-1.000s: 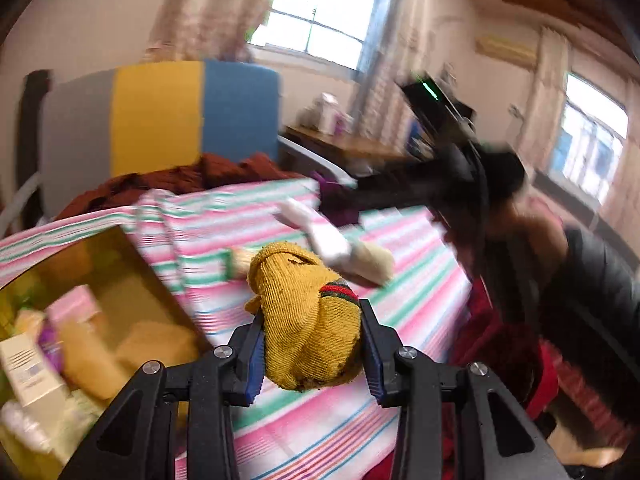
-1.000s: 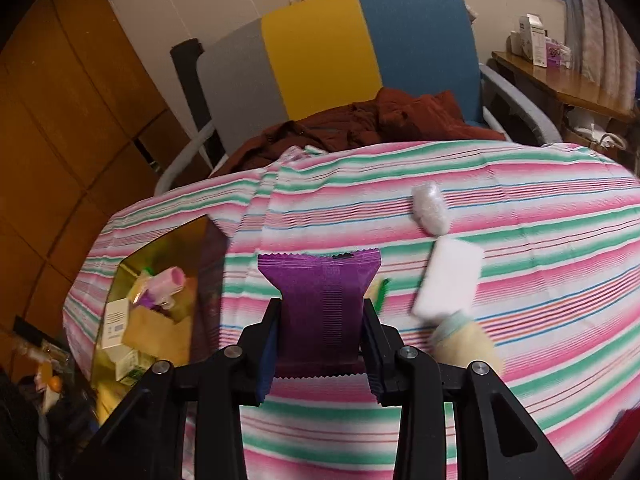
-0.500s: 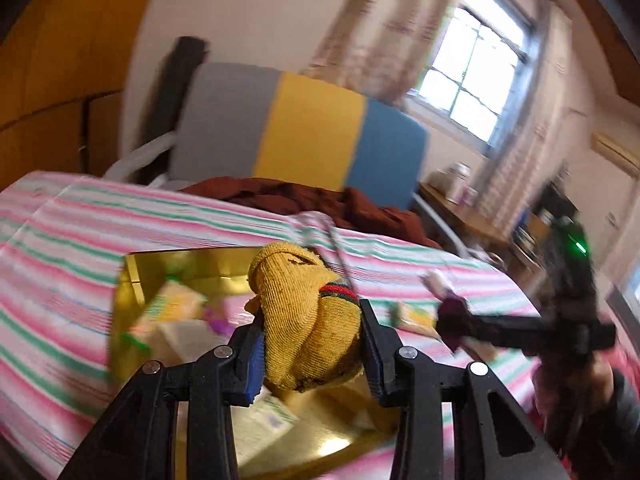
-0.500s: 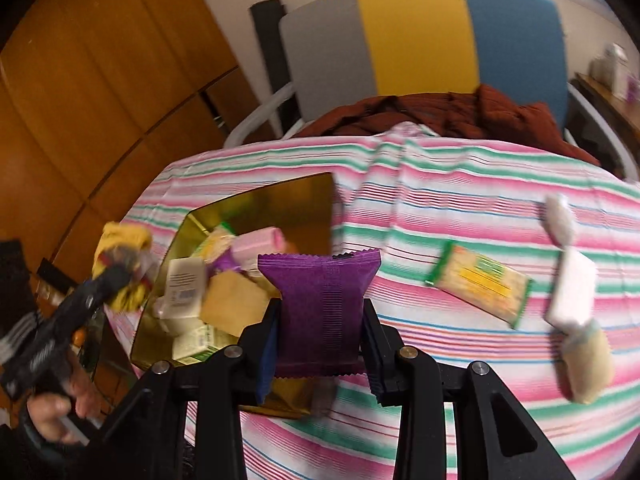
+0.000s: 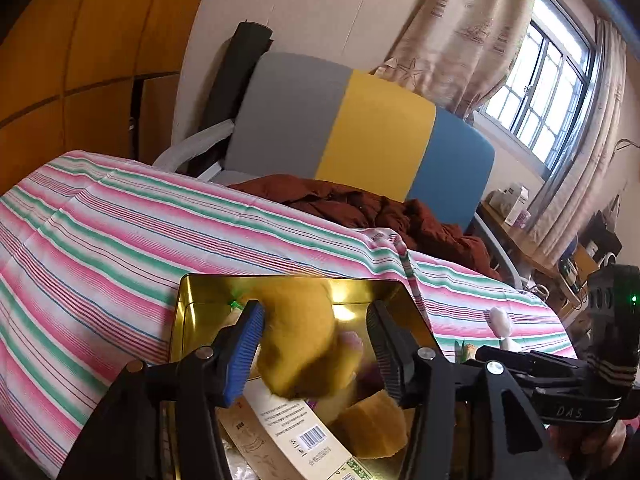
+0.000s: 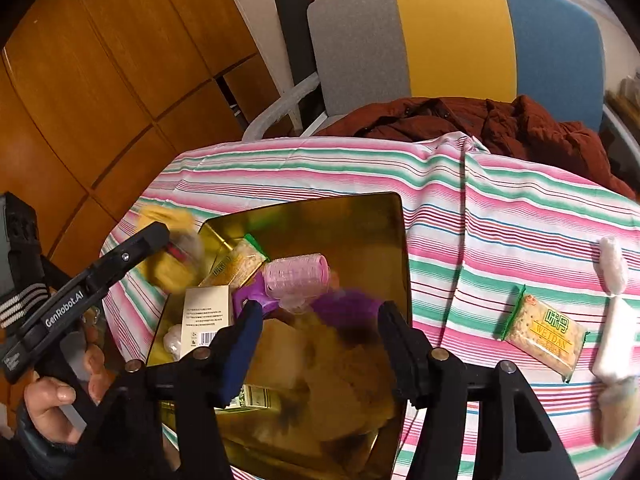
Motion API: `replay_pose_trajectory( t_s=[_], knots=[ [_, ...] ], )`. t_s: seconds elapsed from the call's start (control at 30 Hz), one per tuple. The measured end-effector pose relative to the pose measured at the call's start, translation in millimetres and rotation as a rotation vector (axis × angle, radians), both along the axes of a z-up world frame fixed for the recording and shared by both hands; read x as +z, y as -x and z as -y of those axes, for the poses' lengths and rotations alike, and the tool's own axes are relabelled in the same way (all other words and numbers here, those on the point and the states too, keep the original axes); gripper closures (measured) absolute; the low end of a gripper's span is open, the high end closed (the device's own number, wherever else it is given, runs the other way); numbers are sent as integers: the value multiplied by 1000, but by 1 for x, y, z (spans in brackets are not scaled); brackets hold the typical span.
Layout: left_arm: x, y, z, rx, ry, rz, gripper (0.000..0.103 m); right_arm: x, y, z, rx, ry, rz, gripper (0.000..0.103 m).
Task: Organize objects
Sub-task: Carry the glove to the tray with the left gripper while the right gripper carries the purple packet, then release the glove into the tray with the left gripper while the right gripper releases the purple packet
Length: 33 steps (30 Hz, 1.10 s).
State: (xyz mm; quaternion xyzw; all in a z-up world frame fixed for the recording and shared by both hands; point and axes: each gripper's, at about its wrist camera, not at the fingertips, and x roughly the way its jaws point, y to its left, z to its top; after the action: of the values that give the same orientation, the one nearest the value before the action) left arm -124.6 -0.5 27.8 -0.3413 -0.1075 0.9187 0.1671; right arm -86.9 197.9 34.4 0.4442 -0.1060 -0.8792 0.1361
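**Both grippers spread over gold tin**

Striped tablecloth (image 6: 500, 208) covers the table. Gold tin (image 6: 360, 216) sits left of centre, holding a box, pink roller (image 6: 298, 274) and snack packs. Left gripper (image 5: 316, 344) fingers wide apart, blurred yellow sock (image 5: 304, 340) between them, contact unclear. Right gripper (image 6: 320, 344) fingers apart, blurred purple packet (image 6: 348, 306) in tin beyond. Cracker pack (image 6: 546, 330) on cloth, right.
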Motion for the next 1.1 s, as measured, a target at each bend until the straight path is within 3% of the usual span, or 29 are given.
replay_pose_trajectory(
  t_s=[0.13, 0.4, 0.8, 1.1],
  knots=[
    [-2, -8, 4, -2, -20, 14, 46, -6, -10, 2, 2, -9, 18, 41],
    [-10, -44, 8, 23, -8, 35, 46, -7, -38, 13, -6, -59, -4, 24],
    [-8, -99, -8, 46, 155, -14, 46, -6, -72, 27, -47, -150, -62, 13],
    [-18, -114, -16, 38, 205, 9, 46, -7, -87, 25, -94, -202, -89, 5]
  ],
)
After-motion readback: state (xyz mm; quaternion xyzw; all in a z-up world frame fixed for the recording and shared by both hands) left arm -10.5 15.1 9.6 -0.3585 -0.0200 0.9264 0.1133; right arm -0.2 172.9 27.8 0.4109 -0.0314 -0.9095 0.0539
